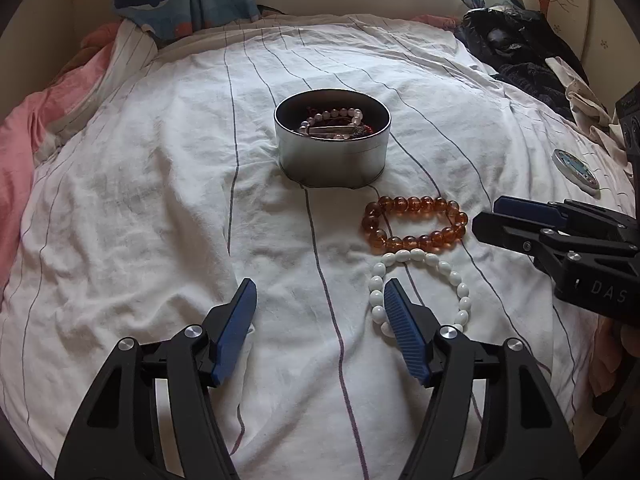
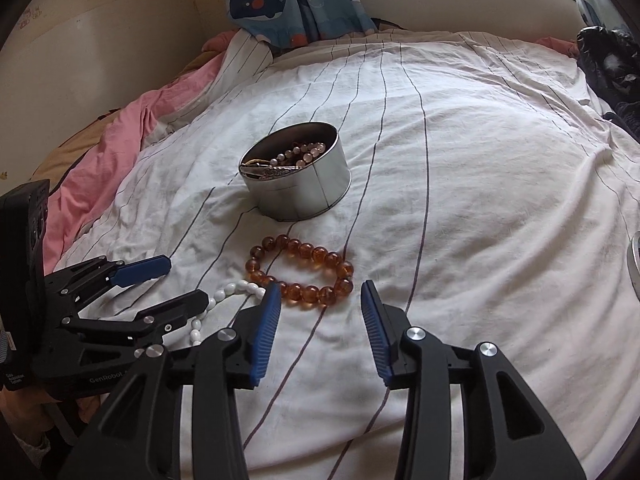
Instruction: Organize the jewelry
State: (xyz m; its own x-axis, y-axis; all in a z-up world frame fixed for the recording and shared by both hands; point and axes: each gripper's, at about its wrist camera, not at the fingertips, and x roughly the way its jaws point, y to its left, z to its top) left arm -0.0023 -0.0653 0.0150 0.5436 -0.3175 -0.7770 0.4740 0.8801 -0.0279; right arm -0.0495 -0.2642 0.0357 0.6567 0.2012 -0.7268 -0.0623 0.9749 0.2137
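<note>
done: pink beads etc. in my tin (image 1: pixel 332 160) | left: amber bracelet (image 1: pixel 414 222), white bracelet (image 1: pixel 420 292) on bed (image 1: pixel 160 200) | left hand-held gripper (image 1: pixel 320 304), right hand-held gripper (image 2: pixel 320 304) spread, empty

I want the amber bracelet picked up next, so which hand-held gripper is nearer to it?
Right. The right hand-held gripper is open just short of the amber bracelet; the left hand-held gripper sits farther back, by the white bracelet.
</note>
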